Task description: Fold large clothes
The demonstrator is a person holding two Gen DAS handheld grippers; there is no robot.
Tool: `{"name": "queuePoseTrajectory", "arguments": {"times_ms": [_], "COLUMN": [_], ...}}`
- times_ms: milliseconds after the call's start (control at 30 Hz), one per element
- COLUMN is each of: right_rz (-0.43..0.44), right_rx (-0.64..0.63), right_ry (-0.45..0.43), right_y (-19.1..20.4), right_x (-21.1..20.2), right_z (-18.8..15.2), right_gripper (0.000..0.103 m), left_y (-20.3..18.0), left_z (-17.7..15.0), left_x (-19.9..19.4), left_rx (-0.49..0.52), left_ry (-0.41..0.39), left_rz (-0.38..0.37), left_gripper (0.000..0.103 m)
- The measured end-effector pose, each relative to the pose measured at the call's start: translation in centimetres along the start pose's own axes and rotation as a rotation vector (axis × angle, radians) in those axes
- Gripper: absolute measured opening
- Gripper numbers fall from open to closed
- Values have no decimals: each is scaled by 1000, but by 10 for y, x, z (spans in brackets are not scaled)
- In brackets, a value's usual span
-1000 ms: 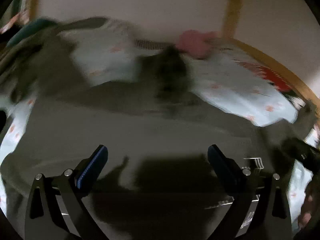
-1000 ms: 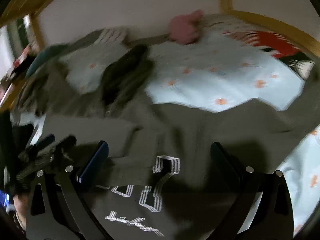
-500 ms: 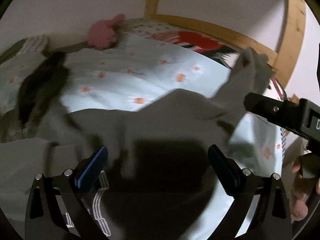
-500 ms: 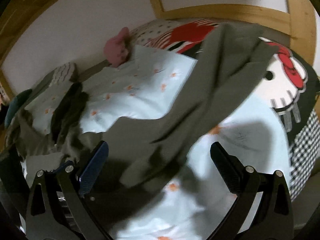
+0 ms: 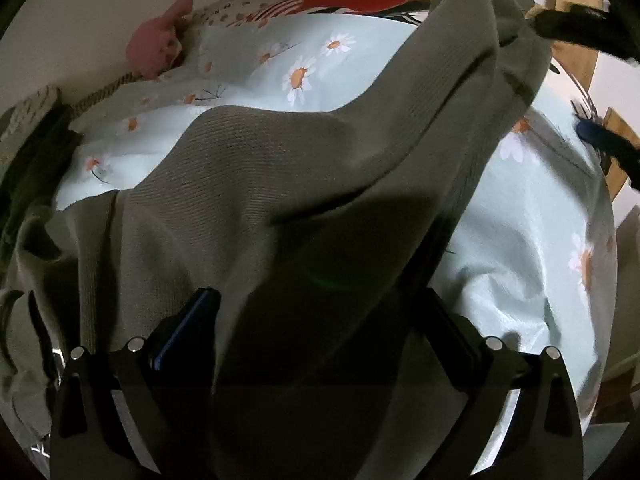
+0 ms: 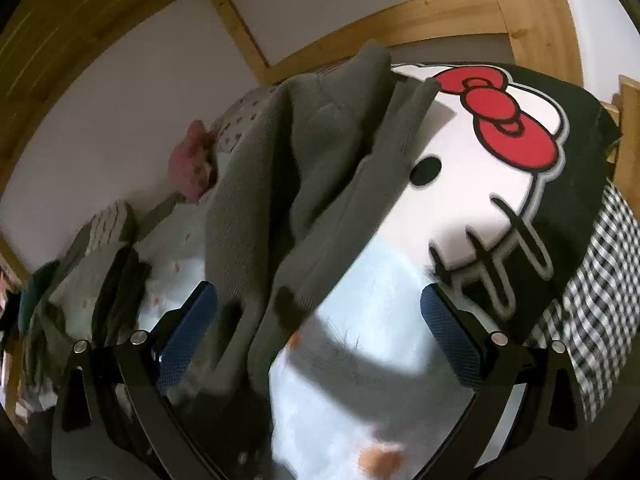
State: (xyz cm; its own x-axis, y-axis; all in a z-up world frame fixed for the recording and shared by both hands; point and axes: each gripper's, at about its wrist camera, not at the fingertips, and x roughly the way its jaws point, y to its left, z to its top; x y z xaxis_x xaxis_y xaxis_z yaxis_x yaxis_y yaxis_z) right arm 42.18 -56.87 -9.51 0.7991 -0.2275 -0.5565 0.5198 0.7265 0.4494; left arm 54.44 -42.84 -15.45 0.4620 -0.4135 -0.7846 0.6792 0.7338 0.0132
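Grey sweater [image 5: 280, 184] draped over daisy bedsheet [image 5: 520, 248]

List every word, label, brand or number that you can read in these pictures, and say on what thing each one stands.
No text can be read in either view.
Grey garment: white printed marks at its lower left edge, mostly hidden and too small to read.
Black cushion: only a cartoon cat face with a red bow, no words.
Light blue sheet: daisy pattern only, no writing.
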Motion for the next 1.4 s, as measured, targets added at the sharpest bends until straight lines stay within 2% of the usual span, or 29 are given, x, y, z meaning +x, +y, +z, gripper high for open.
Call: {"name": "queuePoseTrajectory", "arguments": {"times_ms": [167, 233, 267, 333, 400, 467, 500, 533, 600, 633, 700, 733, 800, 900, 933, 967, 1000, 1033, 1100, 1133, 1167, 1233, 1300, 1400], "right_rz": [-5, -15, -23, 18, 35, 89, 104, 132, 145, 134, 123, 107, 79, 21, 13, 10, 5, 3, -5, -11, -24, -32, -35, -38], "right_rx": [49, 65, 56, 51, 14, -35, -68, -134, -266, -314, -437, -543, -670, -948, -1001, -1054, -1101, -1127, -1166, -1176, -1191, -1203, -1199, -1188], "right_ry": [-59, -73, -69, -50, -65, -92, -106, -128, -152, -155, -173, -192, -214, -244, -240, -231, -225, -221, -213, -215, -221, -227, -233, -244], "right_y": [-2, -1, -1, -2, 2, 11, 17, 27, 51, 60, 83, 103, 129, 177, 186, 196, 204, 207, 213, 212, 211, 214, 213, 209], "right_x": [19, 19, 19, 19, 15, 6, 2, -7, -19, -21, -27, -32, -37, -40, -37, -35, -32, -32, -30, -29, -28, -26, -26, -28], "right_z": [20, 25, 27, 27, 26, 25, 24, 22, 12, 6, -11, -26, -48, -107, -117, -131, -144, -152, -165, -166, -168, -170, -170, -168], "right_gripper": [98, 66, 39, 33, 12, 11, 11, 11, 10, 10, 10, 10, 10, 10, 9, 9, 9, 9, 9, 9, 9, 9, 9, 9], "left_y": [5, 7, 9, 13, 22, 37, 45, 57, 74, 85, 96, 102, 104, 85, 76, 63, 52, 40, 37, 38, 43, 55, 69, 87], "left_z": [-1, -4, -5, -4, -4, 4, 9, 19, 35, 50, 69, 80, 105, 134, 141, 146, 147, 146, 137, 134, 129, 124, 120, 119], "left_x": [1, -2, -4, -8, -21, -39, -49, -63, -85, -101, -123, -134, -154, -163, -161, -158, -151, -137, -114, -104, -92, -79, -75, -83], "left_rx": [-9, -2, -1, -8, -57, -130, -157, -193, -249, -273, -287, -282, -228, -41, 35, 131, 206, 289, 356, 352, 317, 245, 168, 81], "left_ry": [20, 23, 25, 29, 10, -32, -48, -67, -111, -133, -177, -196, -199, -81, -34, 12, 52, 123, 229, 273, 321, 360, 344, 289], "left_rz": [-30, -35, -40, -59, -104, -141, -157, -175, -200, -216, -244, -255, -278, -347, -339, -298, -237, -135, 8, 55, 67, 55, 69, 62], "left_gripper": [98, 98, 98, 98, 97, 82, 61, 60, 62, 75, 89, 91, 94, 96, 96, 96, 96, 96, 96, 96, 96, 96, 96, 89]}}
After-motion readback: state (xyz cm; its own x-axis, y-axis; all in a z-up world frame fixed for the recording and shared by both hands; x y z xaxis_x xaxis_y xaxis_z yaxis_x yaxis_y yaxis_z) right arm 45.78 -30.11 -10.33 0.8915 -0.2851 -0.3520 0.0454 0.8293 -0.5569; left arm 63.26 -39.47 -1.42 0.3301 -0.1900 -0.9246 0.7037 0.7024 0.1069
